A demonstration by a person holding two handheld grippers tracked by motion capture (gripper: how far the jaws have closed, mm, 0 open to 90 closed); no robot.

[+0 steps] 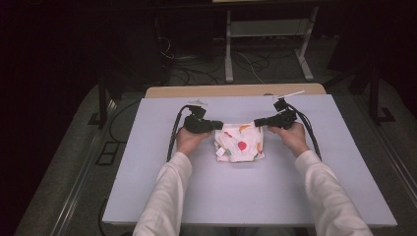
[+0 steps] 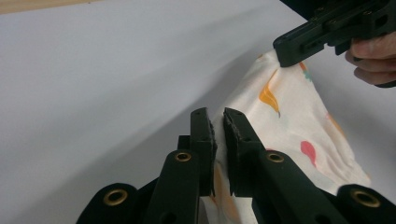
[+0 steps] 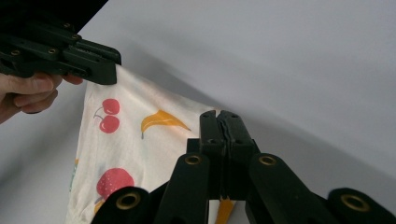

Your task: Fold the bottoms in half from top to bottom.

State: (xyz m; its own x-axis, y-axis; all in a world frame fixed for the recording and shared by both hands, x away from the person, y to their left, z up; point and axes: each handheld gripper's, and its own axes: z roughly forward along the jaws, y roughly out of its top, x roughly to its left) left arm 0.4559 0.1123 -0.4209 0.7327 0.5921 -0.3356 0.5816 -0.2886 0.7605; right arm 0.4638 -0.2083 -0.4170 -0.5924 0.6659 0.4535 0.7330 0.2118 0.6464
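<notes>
- My left tongs (image 1: 220, 125), matte black with brass rivets, are clamped on the upper left corner of the garment (image 1: 240, 143).
- My right tongs (image 1: 257, 122) pinch its upper right corner, jaws pressed together on the cloth.
- The garment is thin, soft white fabric printed with cherries, a banana and strawberries, lying at frame centre on the smooth pale counter (image 1: 162, 187), its top edge stretched taut between my tongs.

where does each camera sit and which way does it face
High view: above the person's side, facing forward and down on the table; forearms, hands, left gripper, right gripper.
Left gripper view: along its own jaws at the cloth.
Right gripper view: likewise.
All three share the fruit-print cloth, gripped at both corners.
</notes>
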